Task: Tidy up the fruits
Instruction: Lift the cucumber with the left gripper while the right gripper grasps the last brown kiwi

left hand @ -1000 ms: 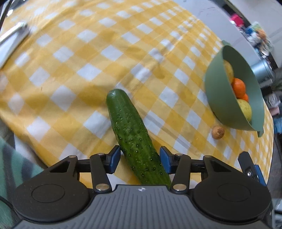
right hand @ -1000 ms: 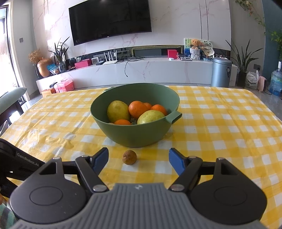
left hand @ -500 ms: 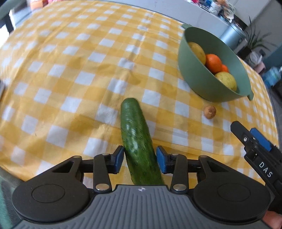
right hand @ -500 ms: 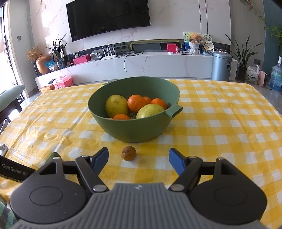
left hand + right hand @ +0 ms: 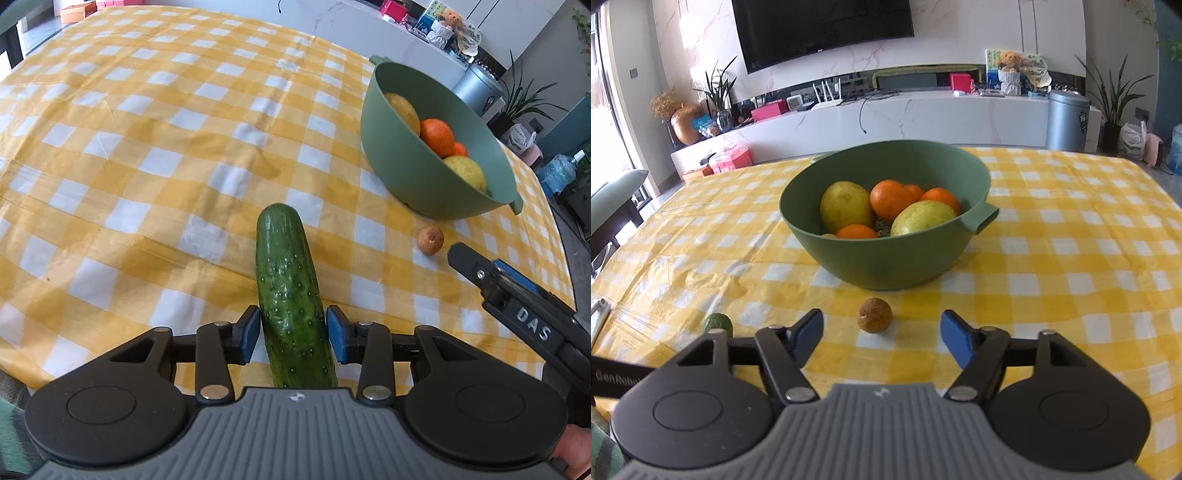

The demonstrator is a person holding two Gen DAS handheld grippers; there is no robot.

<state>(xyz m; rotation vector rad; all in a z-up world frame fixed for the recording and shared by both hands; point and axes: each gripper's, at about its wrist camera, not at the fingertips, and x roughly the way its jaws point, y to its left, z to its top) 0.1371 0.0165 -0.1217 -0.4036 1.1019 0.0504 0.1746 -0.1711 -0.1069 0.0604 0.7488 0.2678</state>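
Note:
A dark green cucumber point(image 5: 288, 288) lies lengthwise between the blue pads of my left gripper point(image 5: 293, 328). Both pads touch its sides, and the jaws are easing open a little. The cucumber's tip point(image 5: 718, 323) also shows at the left of the right wrist view. A small brown round fruit point(image 5: 874, 320) sits on the cloth just beyond my right gripper point(image 5: 881, 334), in line with the gap. Those jaws are closing but touch nothing. Behind the fruit stands a green bowl point(image 5: 886, 262) holding oranges point(image 5: 890, 199) and yellow fruits point(image 5: 846, 206). The left wrist view shows the bowl point(image 5: 417, 184), the brown fruit point(image 5: 430, 240) and one right finger point(image 5: 517, 302).
A yellow-and-white checked cloth point(image 5: 147, 147) covers the whole table. The table's near edge runs right below both grippers. A metal object point(image 5: 598, 314) lies at the far left edge. A chair point(image 5: 613, 199) stands at the left and a grey bin point(image 5: 1067, 118) beyond the table.
My left gripper's jaws came in onto the cucumber and the wrist rolled, so the cucumber now points straight ahead. My right gripper's jaws narrowed, with the brown fruit a little nearer.

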